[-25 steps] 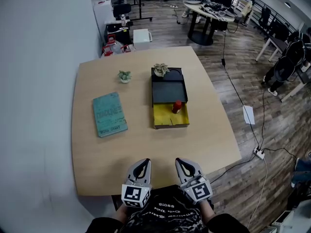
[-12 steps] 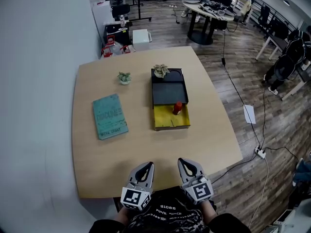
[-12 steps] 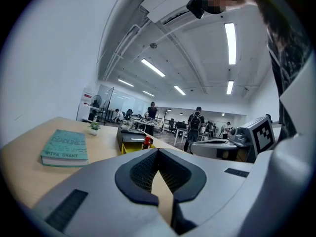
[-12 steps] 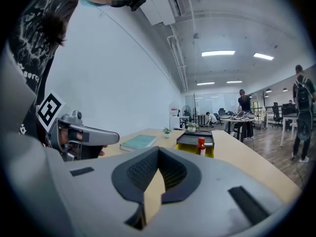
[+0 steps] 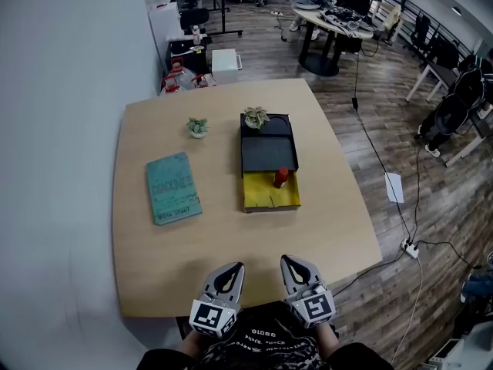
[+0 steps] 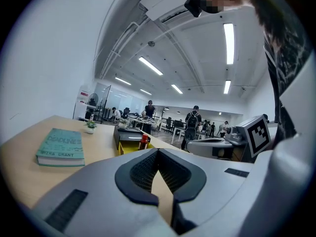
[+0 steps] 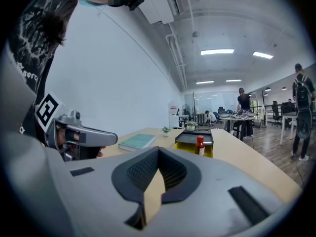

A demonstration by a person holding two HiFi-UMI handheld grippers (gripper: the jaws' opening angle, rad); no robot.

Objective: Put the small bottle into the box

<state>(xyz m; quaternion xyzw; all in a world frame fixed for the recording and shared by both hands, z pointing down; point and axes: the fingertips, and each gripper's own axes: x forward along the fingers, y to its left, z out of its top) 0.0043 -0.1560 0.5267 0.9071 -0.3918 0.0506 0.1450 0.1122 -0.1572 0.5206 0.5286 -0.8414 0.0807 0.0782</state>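
Note:
A small red bottle (image 5: 281, 177) with a white label stands upright inside the yellow front part of the box (image 5: 263, 200), against its right wall. The box's back part is a black tray (image 5: 269, 151). Both grippers hover side by side over the table's near edge, well short of the box. My left gripper (image 5: 233, 269) is shut and holds nothing. My right gripper (image 5: 290, 263) is shut and holds nothing too. The left gripper view shows the bottle (image 6: 143, 142) far ahead, and the right gripper view shows the bottle (image 7: 200, 145) in the box (image 7: 183, 147).
A teal book (image 5: 173, 187) lies left of the box. A small potted plant (image 5: 198, 126) stands behind the book, and another plant (image 5: 256, 116) sits at the box's far end. The round-cornered wooden table (image 5: 323, 222) drops off to a plank floor with cables at the right.
Both grippers have stayed near the table's front edge with jaws closed. The head view has shifted slightly, so the table sits a little lower in the picture.

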